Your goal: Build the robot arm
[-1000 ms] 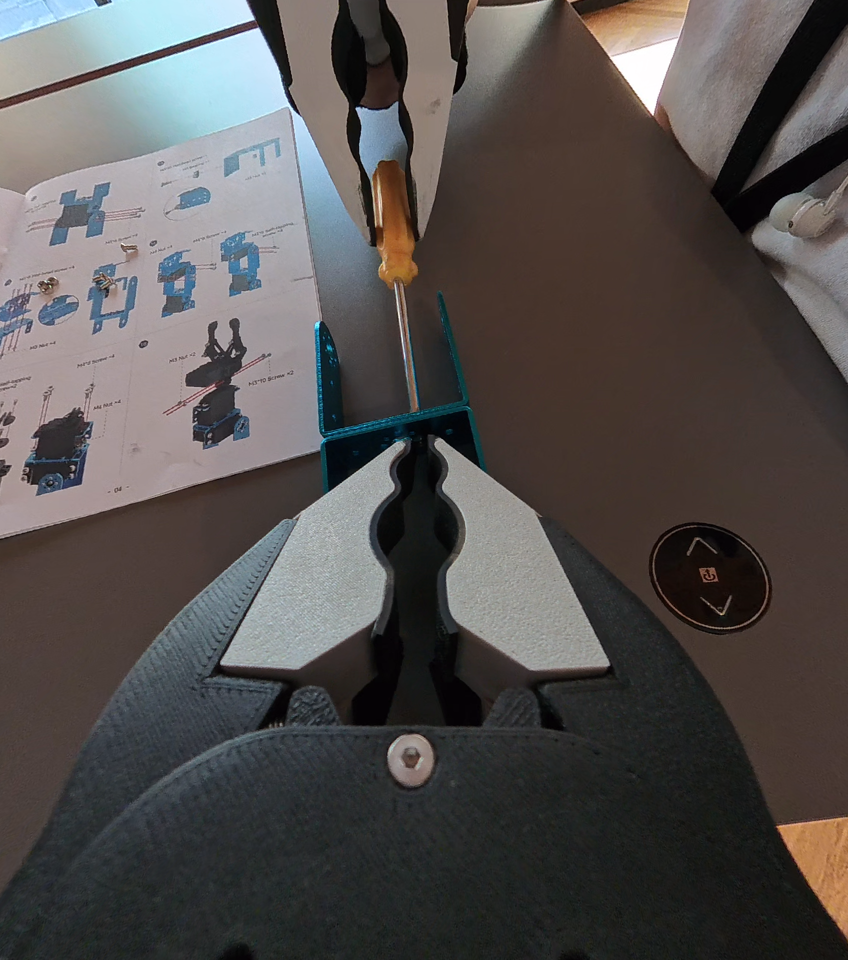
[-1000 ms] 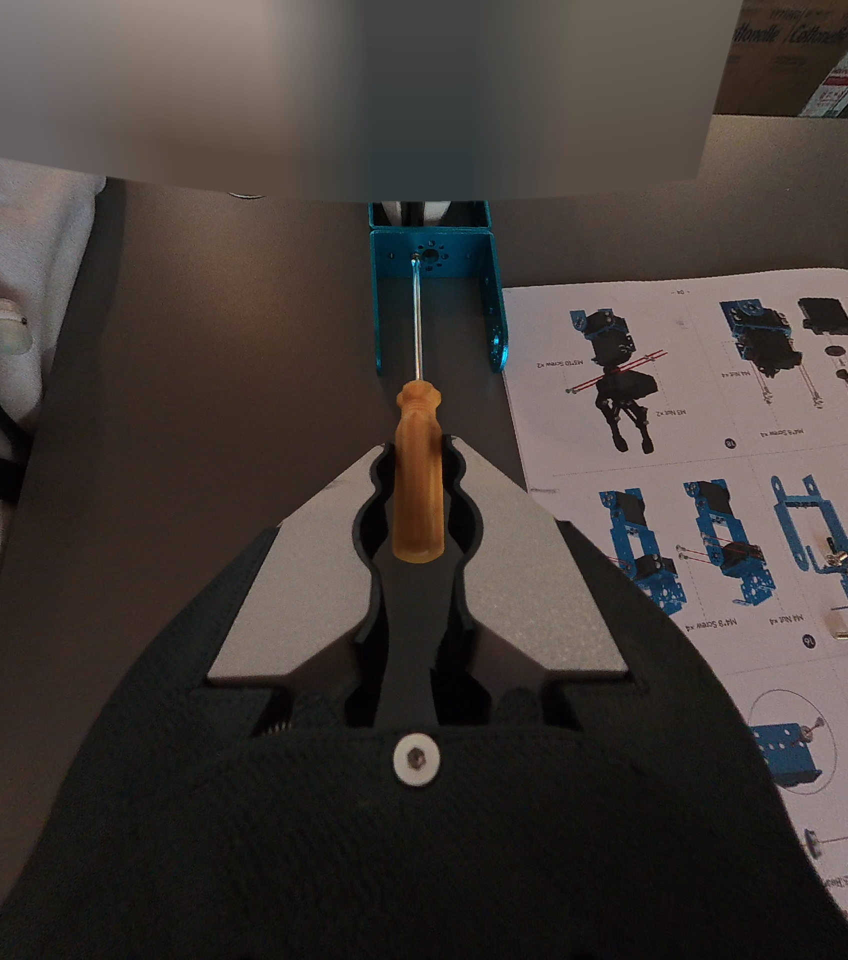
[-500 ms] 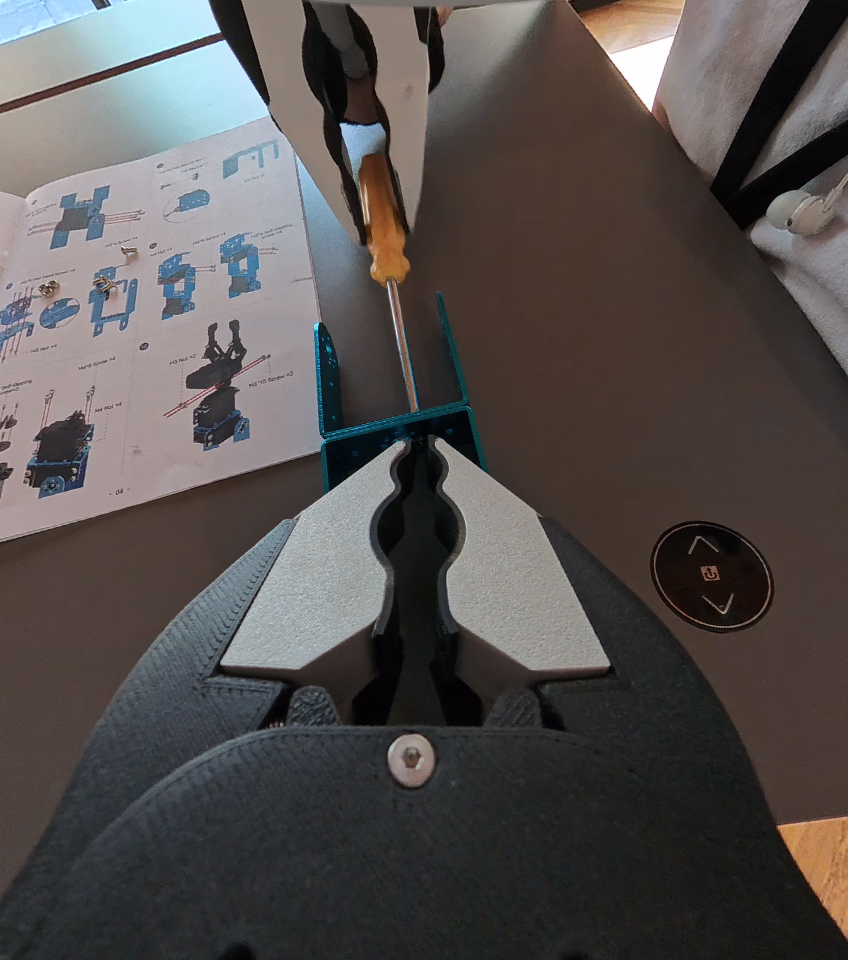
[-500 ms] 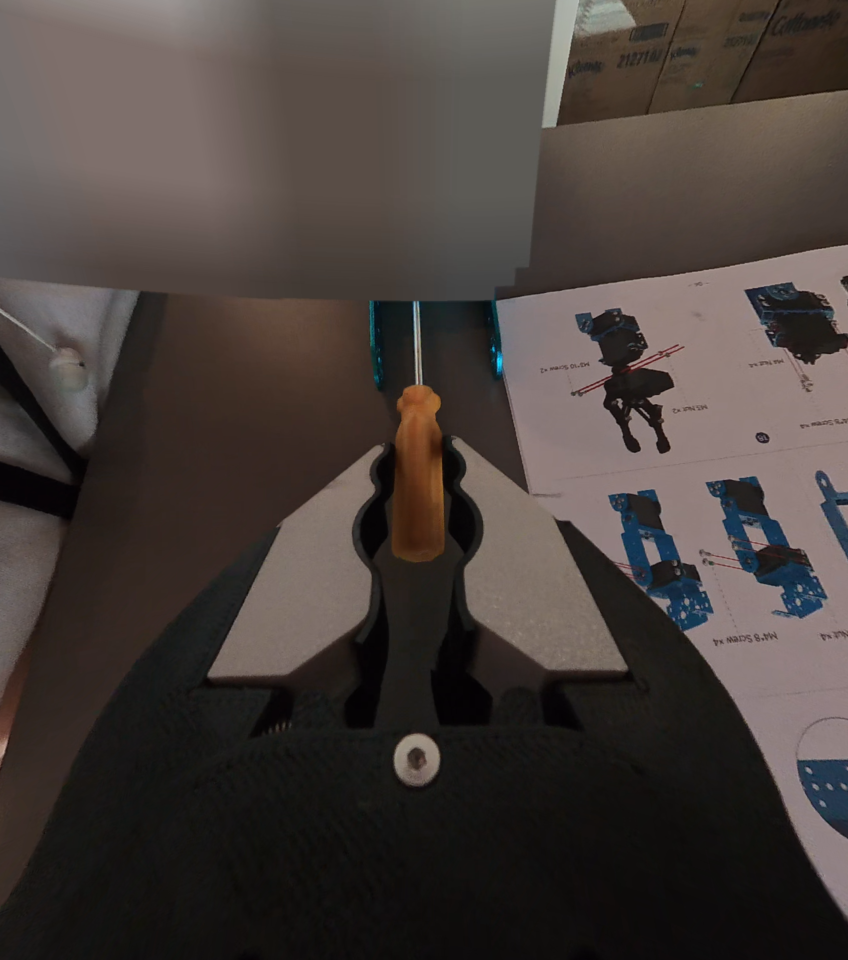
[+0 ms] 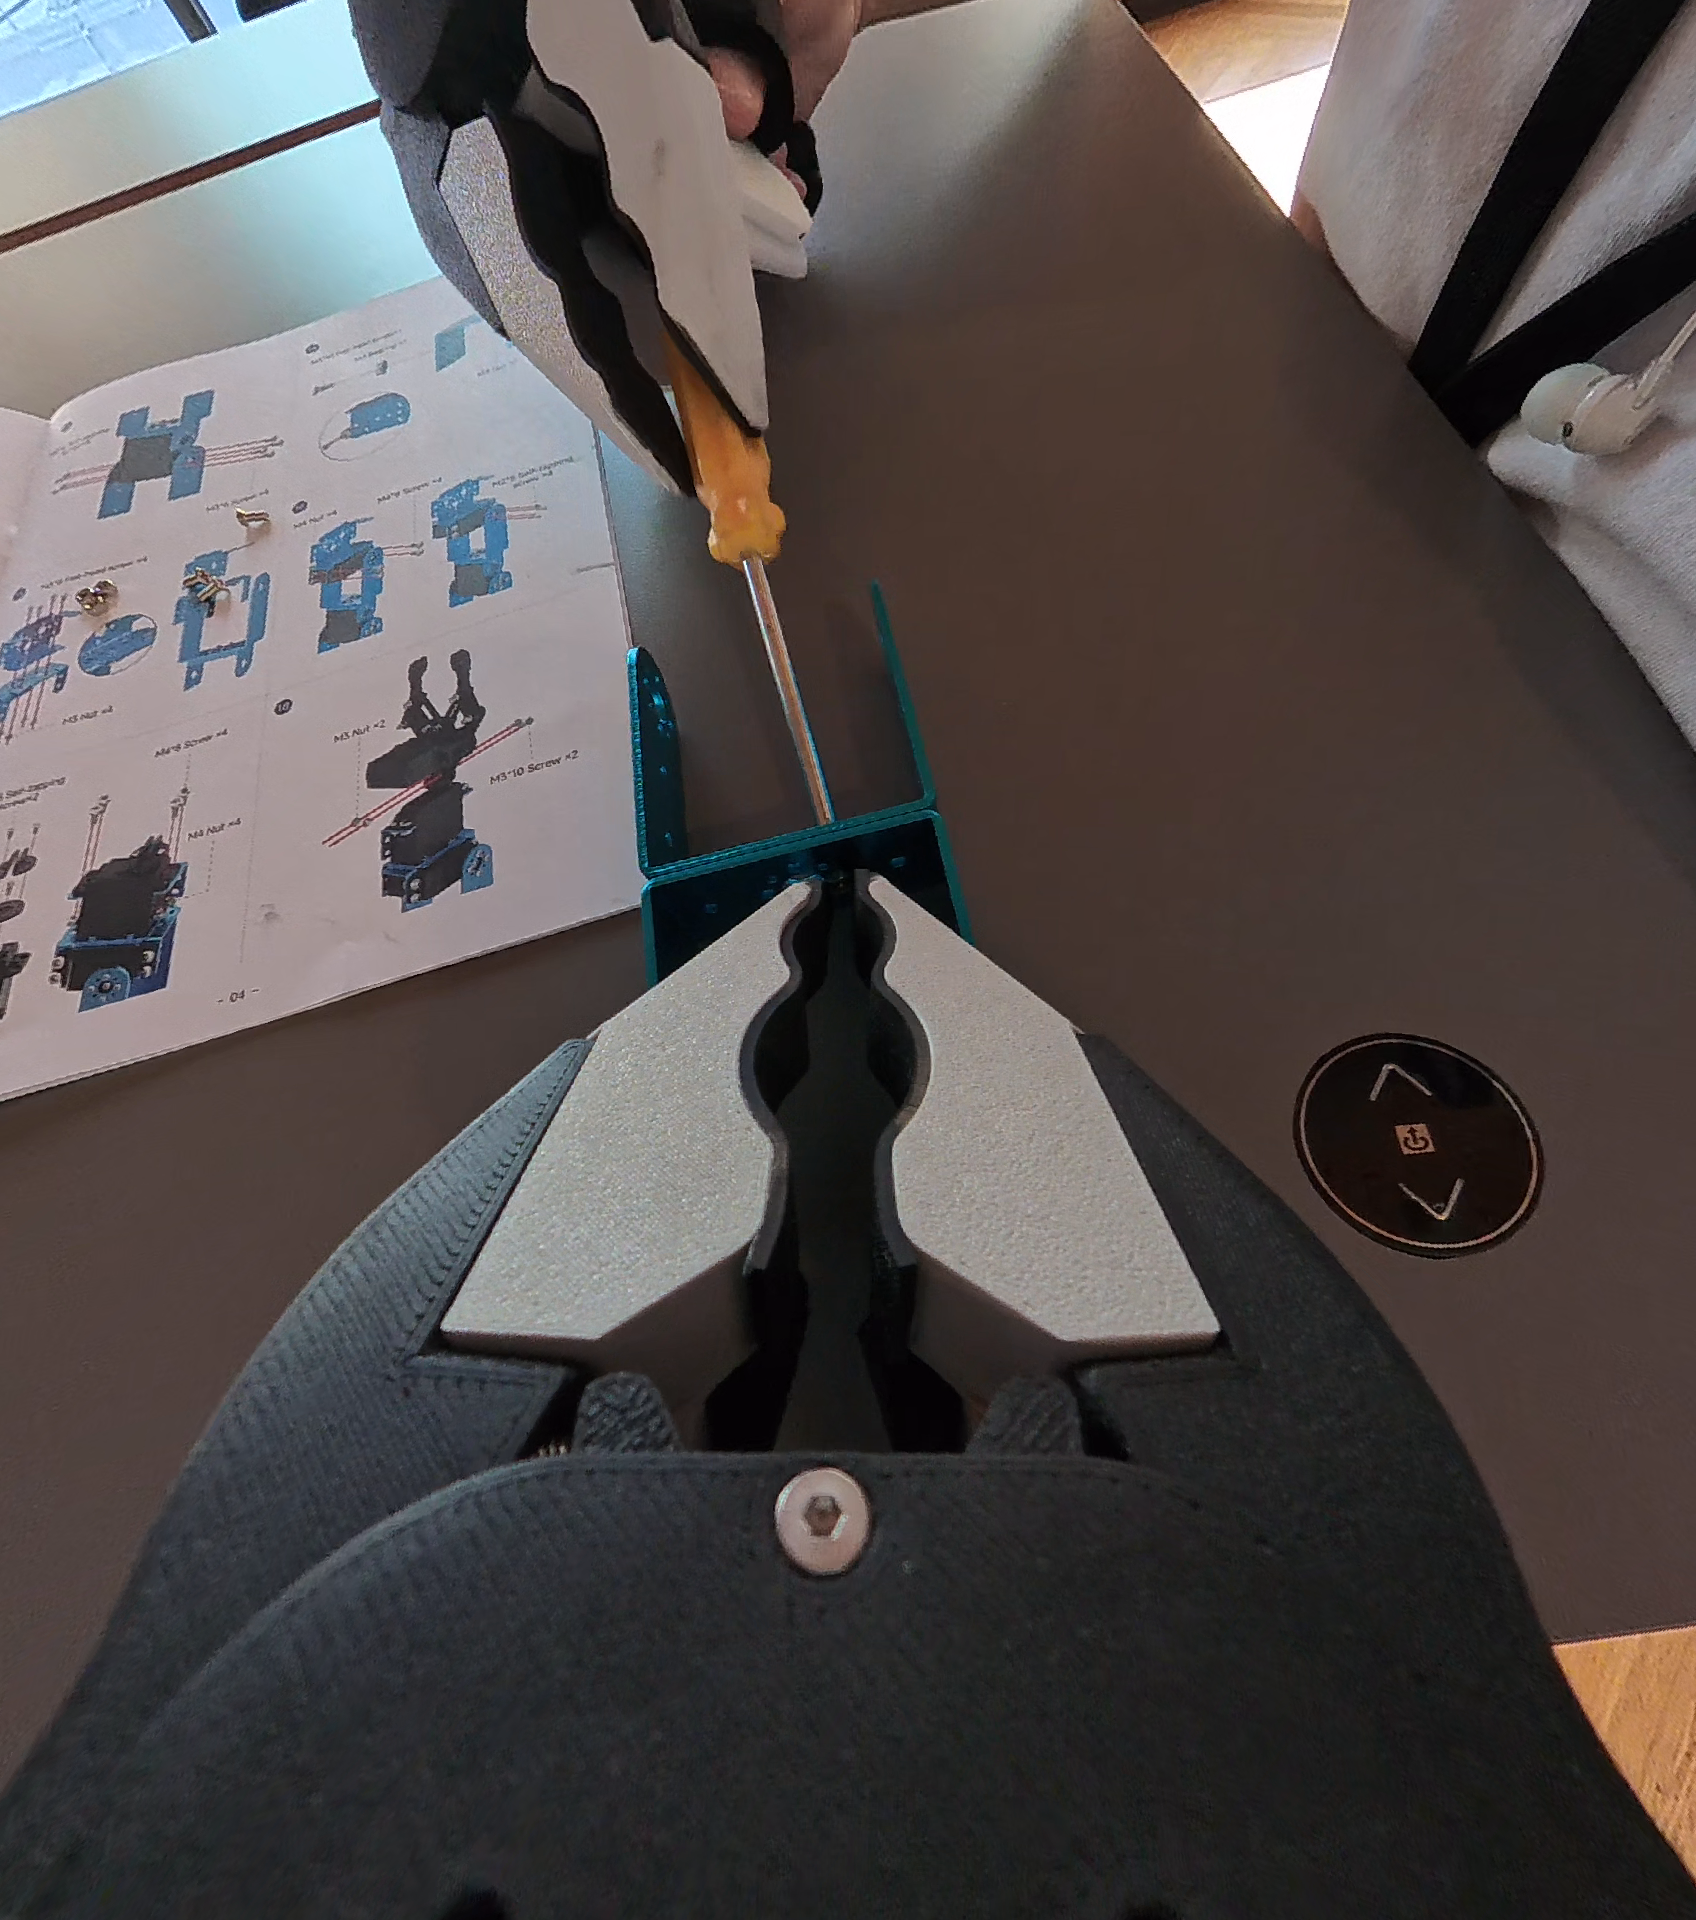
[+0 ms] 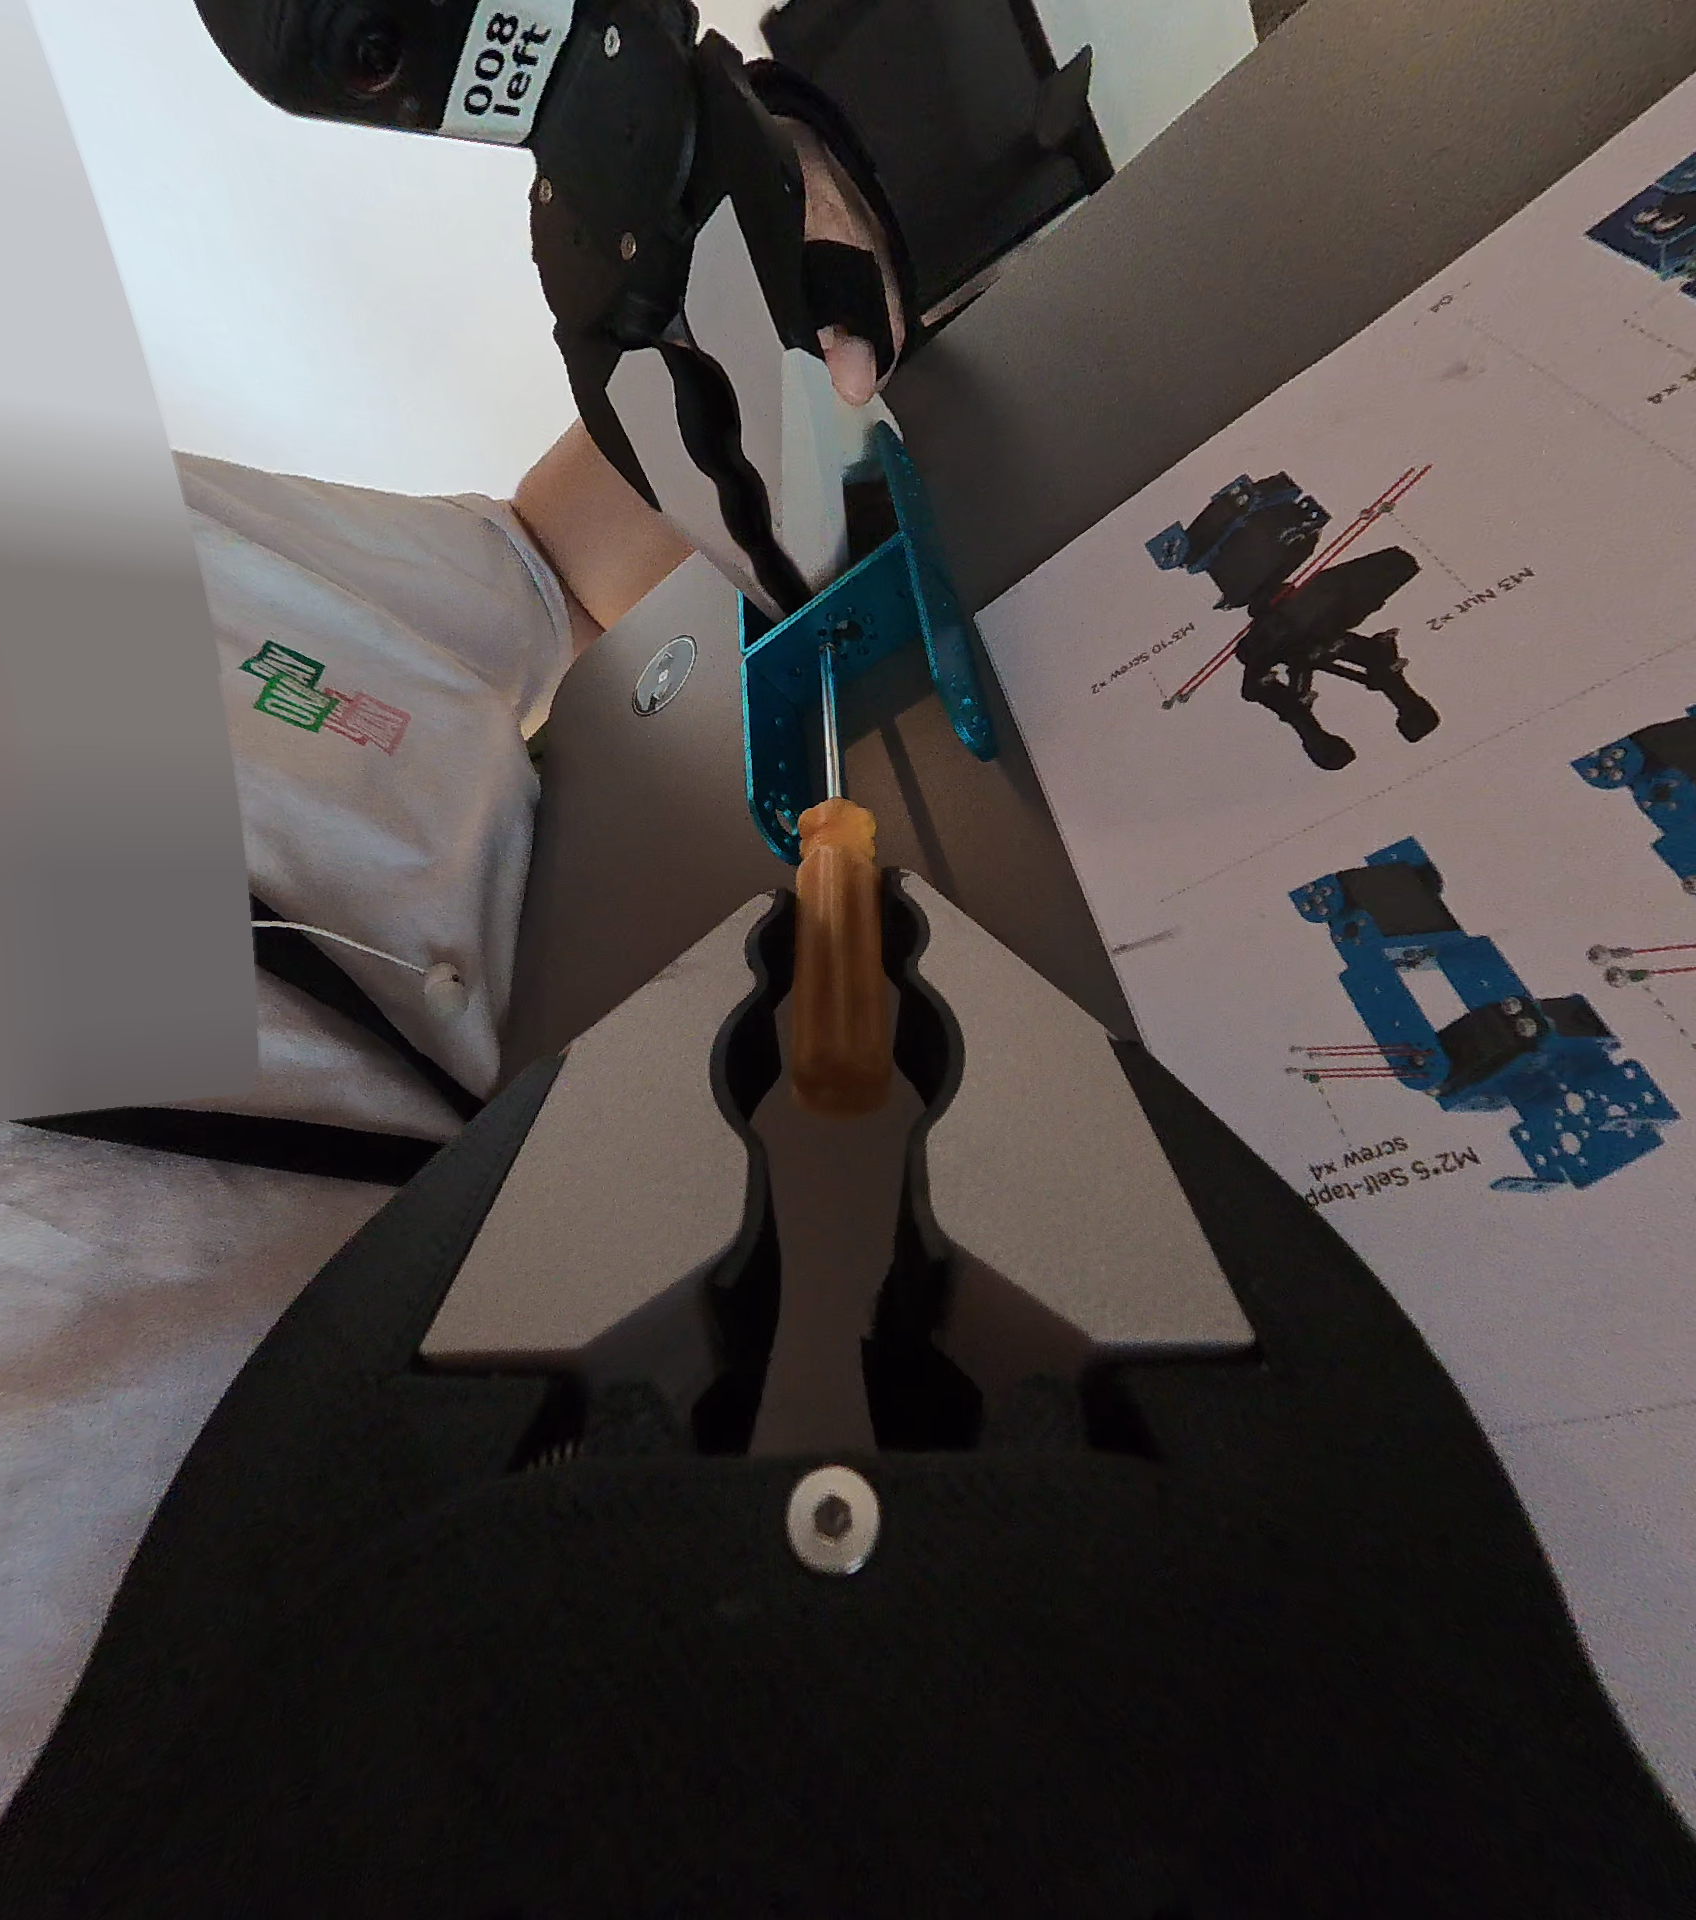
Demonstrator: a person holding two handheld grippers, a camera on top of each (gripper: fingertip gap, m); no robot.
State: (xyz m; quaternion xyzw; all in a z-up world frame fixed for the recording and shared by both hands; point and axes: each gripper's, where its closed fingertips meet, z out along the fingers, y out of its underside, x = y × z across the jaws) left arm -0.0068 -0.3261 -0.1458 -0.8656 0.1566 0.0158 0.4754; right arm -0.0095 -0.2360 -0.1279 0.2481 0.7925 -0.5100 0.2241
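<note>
A blue U-shaped metal bracket (image 5: 792, 868) stands on the dark table (image 5: 1187, 623). My left gripper (image 5: 836, 885) is shut on its back plate from behind. My right gripper (image 6: 839, 896) is shut on the orange handle of a screwdriver (image 6: 839, 997). The steel shaft (image 6: 828, 727) runs between the bracket's two arms, and its tip sits at a hole in the back plate (image 6: 839, 634). In the left wrist view, the right gripper (image 5: 709, 436) comes in tilted from above with the screwdriver (image 5: 735, 488). In the right wrist view, the left gripper (image 6: 787, 592) reaches down behind the bracket.
An open instruction booklet (image 5: 252, 675) lies left of the bracket with a few loose screws (image 5: 210, 592) on it. A round black control button (image 5: 1415, 1143) is set in the table at right. A person in white clothing (image 5: 1654, 520) with a dangling earbud (image 5: 1582, 410) sits at the table's edge. Across from one pair of fingers to the other is roughly 10 centimeters.
My right gripper has rolled and tilted with the screwdriver, turning it, so its view is now slanted. The tip stays at the bracket's hole. My left gripper and the bracket have not moved.
</note>
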